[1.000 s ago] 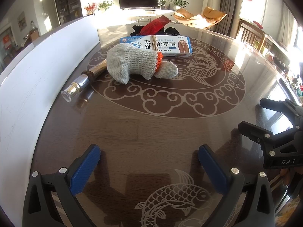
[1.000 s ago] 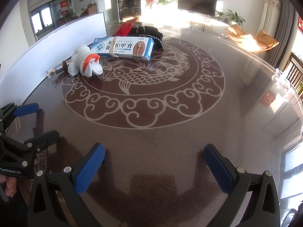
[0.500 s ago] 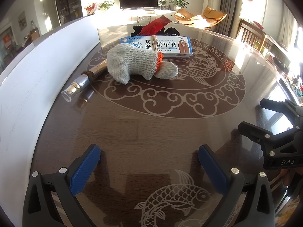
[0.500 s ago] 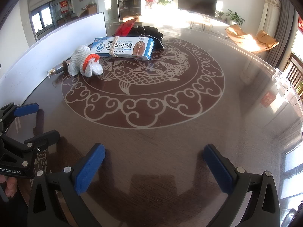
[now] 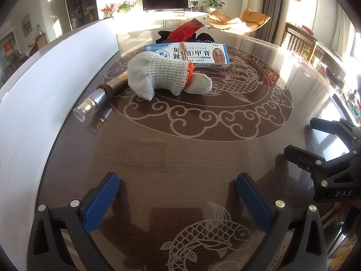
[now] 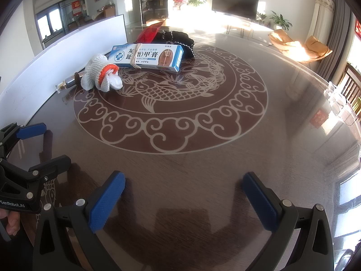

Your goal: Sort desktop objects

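Both grippers wait open, nothing sorted yet.
The left gripper [image 5: 178,192] and right gripper [image 6: 183,189] hold nothing; the knitted glove [image 5: 158,76], near the tabletop's far left edge, looks soft and light, best pinched at its orange cuff [image 5: 190,73].

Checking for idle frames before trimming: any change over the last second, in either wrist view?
No visible change. Both the left gripper and the right gripper stay open and parked low over the table, holding nothing. The knit glove, the metal bottle under it, the blue-and-white box and the red packet behind lie where they were.
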The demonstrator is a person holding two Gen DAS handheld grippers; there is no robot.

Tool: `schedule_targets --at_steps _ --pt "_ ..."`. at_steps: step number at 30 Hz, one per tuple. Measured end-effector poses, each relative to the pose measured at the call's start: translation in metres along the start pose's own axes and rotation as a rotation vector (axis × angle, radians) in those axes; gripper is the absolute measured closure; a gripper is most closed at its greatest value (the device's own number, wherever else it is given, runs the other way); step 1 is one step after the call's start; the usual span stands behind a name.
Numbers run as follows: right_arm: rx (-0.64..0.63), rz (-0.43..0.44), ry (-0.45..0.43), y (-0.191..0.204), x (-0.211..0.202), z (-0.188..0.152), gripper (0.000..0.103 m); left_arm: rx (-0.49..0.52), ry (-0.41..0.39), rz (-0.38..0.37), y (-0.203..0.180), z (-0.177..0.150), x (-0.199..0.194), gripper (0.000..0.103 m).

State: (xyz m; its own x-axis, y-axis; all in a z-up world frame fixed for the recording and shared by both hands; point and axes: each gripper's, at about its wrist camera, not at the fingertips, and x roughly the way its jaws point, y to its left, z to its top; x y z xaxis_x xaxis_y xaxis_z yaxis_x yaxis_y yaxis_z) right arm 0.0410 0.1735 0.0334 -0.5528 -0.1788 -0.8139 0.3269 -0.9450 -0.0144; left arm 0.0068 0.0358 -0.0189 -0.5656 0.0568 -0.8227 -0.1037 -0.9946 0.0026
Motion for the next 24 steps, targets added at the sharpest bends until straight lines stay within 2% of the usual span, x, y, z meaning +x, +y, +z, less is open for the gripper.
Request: schedule_targets --at_steps 24 --pt "0.000 0.000 0.000 -0.0001 0.0002 0.0002 0.000 -0.001 -0.003 0.003 -0.0008 -0.0012 -0.0015 0.000"
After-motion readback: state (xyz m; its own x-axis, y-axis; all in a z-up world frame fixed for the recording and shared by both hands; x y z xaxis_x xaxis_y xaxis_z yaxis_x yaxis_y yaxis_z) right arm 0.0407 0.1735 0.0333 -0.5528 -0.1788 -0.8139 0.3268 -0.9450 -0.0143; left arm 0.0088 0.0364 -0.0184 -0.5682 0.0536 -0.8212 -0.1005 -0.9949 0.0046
